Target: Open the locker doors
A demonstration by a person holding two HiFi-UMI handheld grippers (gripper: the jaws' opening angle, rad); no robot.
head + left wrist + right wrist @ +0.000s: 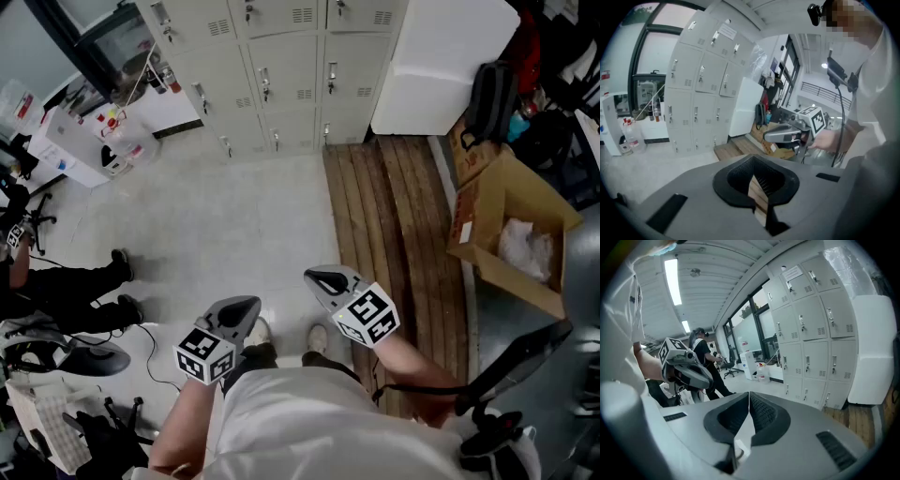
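A bank of pale grey lockers (272,66) stands across the floor at the top of the head view, every door I can see closed, each with a small latch handle. The same lockers (701,93) fill the left of the left gripper view, and the lockers (811,333) rise on the right of the right gripper view. My left gripper (239,307) and right gripper (323,278) are held side by side in front of the body, far from the lockers. The left gripper (753,175) has its pads meeting, with nothing between them. The right gripper (749,393) is shut and empty too.
Wooden planks (394,234) cover the floor to the right, next to an open cardboard box (511,225). A white cabinet (441,66) and a black backpack (487,98) stand right of the lockers. A seated person (66,281) and a cluttered white table (94,141) are at the left.
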